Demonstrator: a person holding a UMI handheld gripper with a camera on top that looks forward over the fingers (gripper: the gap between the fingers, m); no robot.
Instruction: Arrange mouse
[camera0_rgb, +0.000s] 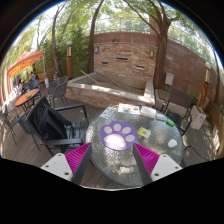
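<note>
The gripper (112, 160) sits low at the bottom centre of the frame, pointing forward. Its two fingers (78, 158) are spread wide apart, magenta pads facing inward, nothing pressed between them.

The gripper (113, 160) shows as two fingers, one at either side, each a broad wedge tapering toward its tip. The inner faces carry magenta pads (78, 157), bright and flat in colour. A white piece sits at the outer base of each finger (its shape is hard to make out). No cables, screws or markings can be told, and no hand or sleeve shows
</note>
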